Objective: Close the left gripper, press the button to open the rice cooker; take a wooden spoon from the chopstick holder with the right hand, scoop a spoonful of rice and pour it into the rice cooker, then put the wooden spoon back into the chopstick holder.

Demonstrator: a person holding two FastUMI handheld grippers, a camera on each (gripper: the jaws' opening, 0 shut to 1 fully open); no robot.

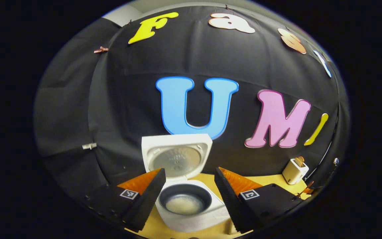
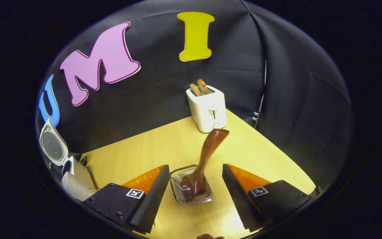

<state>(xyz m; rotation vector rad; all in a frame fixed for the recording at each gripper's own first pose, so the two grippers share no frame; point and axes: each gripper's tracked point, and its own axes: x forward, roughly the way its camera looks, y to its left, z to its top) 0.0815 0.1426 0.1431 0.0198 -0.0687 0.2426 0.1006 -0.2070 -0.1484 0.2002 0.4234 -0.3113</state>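
Left gripper (image 1: pixel 188 196) gapes wide over the glossy white rice cooker (image 1: pixel 191 212), lid up at twelve o'clock, while the right gripper (image 2: pixel 196 196), equally wide, frames the smooth wooden spoon (image 2: pixel 207 156) leaning in the wire chopstick holder (image 2: pixel 191 191).

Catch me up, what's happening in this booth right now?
A person is working two handheld grippers at a wooden table. The rice cooker stands with its lid up and some rice in the inner pot; the left gripper hangs open in front of it, holding nothing. The right gripper is open too, its fingers either side of the chopstick holder, where the wooden spoon sits ungrasped. A toaster with bread stands by the back wall.
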